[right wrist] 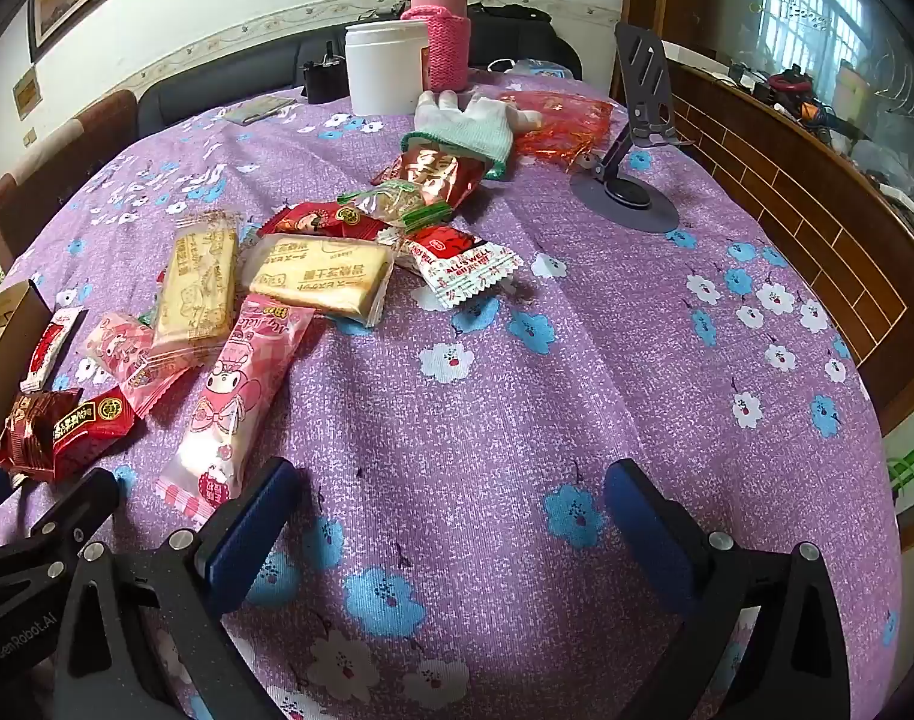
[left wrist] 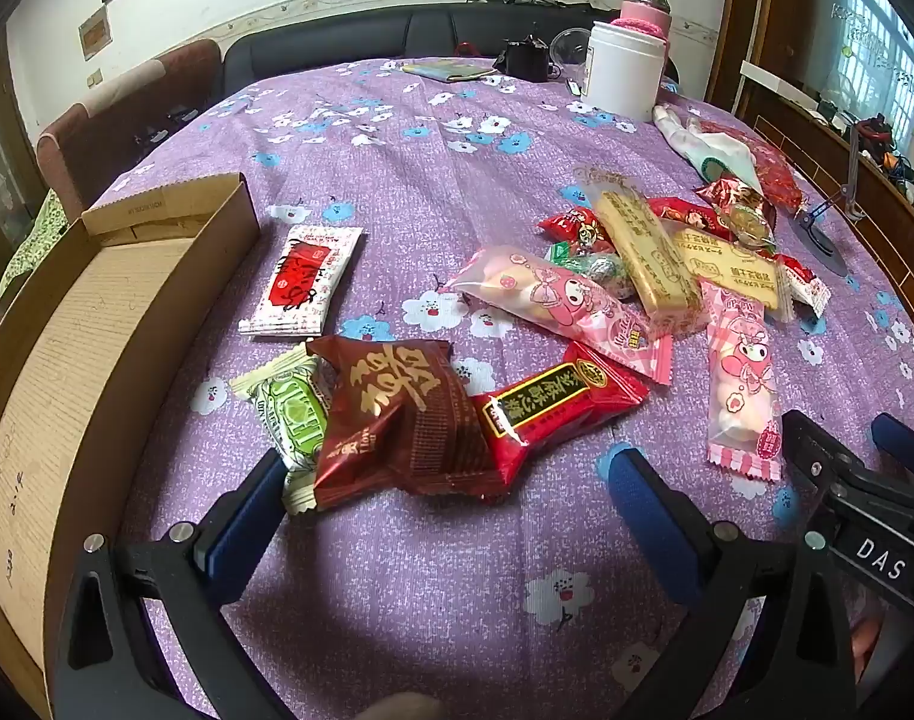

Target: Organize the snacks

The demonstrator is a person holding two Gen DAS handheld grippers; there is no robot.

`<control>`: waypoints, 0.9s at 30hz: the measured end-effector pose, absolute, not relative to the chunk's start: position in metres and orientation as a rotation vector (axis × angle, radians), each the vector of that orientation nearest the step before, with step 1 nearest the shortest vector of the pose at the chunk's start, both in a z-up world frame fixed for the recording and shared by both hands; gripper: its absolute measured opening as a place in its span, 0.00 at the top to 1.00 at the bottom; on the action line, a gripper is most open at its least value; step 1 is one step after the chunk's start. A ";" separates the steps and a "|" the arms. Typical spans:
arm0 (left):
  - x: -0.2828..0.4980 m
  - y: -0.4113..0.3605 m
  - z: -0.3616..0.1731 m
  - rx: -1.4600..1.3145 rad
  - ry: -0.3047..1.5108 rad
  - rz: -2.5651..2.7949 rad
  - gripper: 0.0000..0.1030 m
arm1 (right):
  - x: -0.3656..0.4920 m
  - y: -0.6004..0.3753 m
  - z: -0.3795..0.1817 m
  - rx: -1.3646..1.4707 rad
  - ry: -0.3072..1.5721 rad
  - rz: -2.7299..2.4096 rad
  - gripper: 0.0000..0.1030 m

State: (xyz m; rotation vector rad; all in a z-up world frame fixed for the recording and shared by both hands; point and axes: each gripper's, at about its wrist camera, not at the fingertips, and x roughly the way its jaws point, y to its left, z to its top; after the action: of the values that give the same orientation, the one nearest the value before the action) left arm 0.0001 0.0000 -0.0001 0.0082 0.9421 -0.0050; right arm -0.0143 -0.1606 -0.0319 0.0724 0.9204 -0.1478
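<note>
While snacks [left wrist: 577, 300] are lying scattered on purple tablecloth [left wrist: 457, 570] beside cardboard box [left wrist: 67, 360], left gripper [left wrist: 451, 516] and right gripper [right wrist: 451, 516] are hovering, fingers spread wide, gripping nothing

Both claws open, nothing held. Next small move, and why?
Probably ease the left claw forward and down onto the dark brown snack packet. It lies nearest that claw, roughly between the open fingers, and the cardboard box sits just left. The right claw has only bare tablecloth ahead.
</note>
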 end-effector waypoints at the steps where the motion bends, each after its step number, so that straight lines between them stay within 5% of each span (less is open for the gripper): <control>1: 0.000 0.000 0.000 0.008 0.940 -0.005 0.00 | -0.014 -0.161 -0.032 0.072 0.920 -0.148 0.01; 22: -0.027 -0.003 0.005 0.071 0.994 -0.136 0.00 | -0.014 -0.161 -0.031 0.077 0.917 -0.146 0.01; 27: -0.066 0.016 0.052 -0.029 0.837 -0.204 0.00 | -0.014 -0.161 -0.031 0.077 0.917 -0.145 0.01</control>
State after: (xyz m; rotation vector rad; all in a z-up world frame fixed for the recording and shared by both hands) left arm -0.0657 0.0157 0.0517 -0.0292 0.8373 -0.2040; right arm -0.0144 -0.1606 -0.0314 0.0772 0.9168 -0.1454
